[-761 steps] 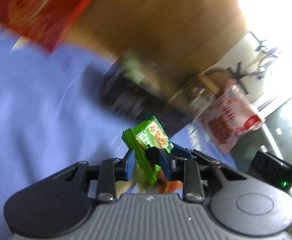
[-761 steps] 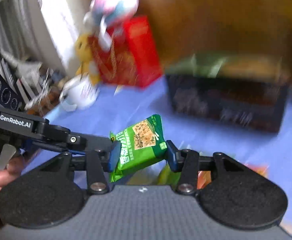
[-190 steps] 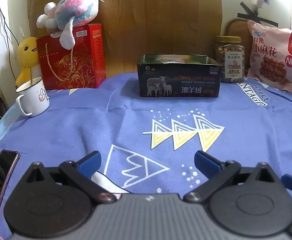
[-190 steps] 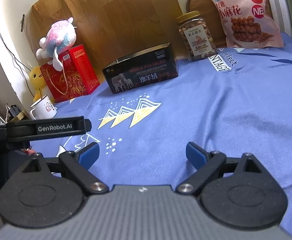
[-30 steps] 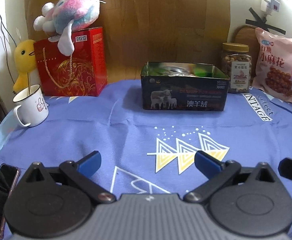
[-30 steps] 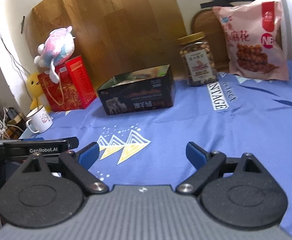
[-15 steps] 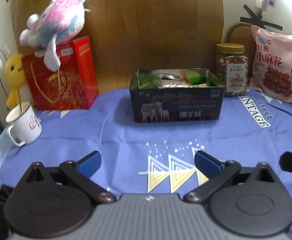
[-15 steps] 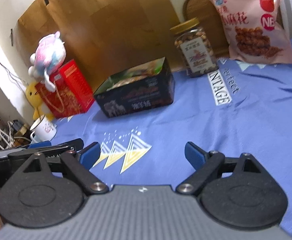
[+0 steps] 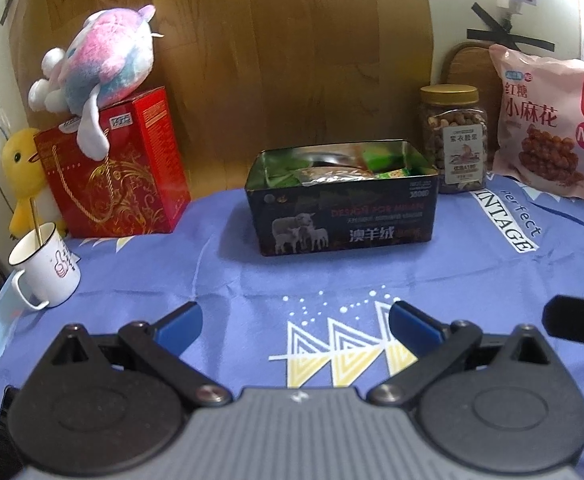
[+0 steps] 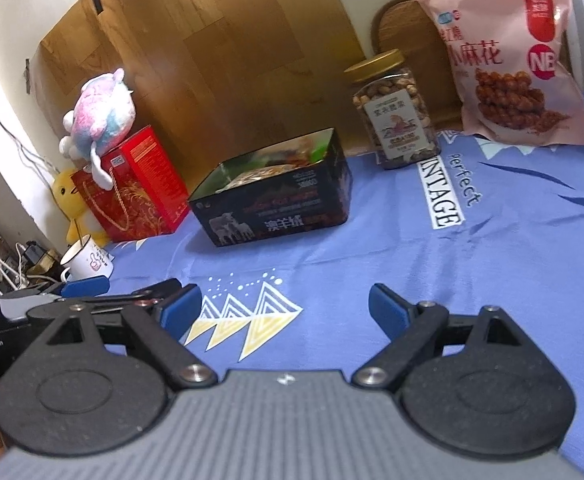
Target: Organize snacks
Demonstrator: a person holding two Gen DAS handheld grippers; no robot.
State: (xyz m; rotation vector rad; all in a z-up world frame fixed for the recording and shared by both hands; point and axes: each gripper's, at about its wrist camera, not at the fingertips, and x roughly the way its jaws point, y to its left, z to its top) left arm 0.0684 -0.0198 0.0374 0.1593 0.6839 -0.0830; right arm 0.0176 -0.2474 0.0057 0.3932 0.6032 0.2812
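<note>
Snack packets (image 9: 333, 170) | inside the dark tin box (image 9: 343, 220) on the blue-clothed surface (image 9: 471, 264) | nut jar (image 9: 453, 138) just right of box, pink snack bag (image 9: 547, 120) farther right | left gripper (image 9: 293, 326) spread, empty | right gripper (image 10: 286, 306) spread, empty | step: sorting looks nearly finished | next: none loose in view; possibly jar or bag.

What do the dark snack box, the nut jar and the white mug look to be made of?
The dark snack box looks like printed tin: its inner walls mirror the packets inside. The nut jar seems clear plastic, the nuts showing through, under a gold lid, perhaps plastic too. The white mug looks like enamelled metal, thin-walled with a dark rim, though ceramic is possible.
</note>
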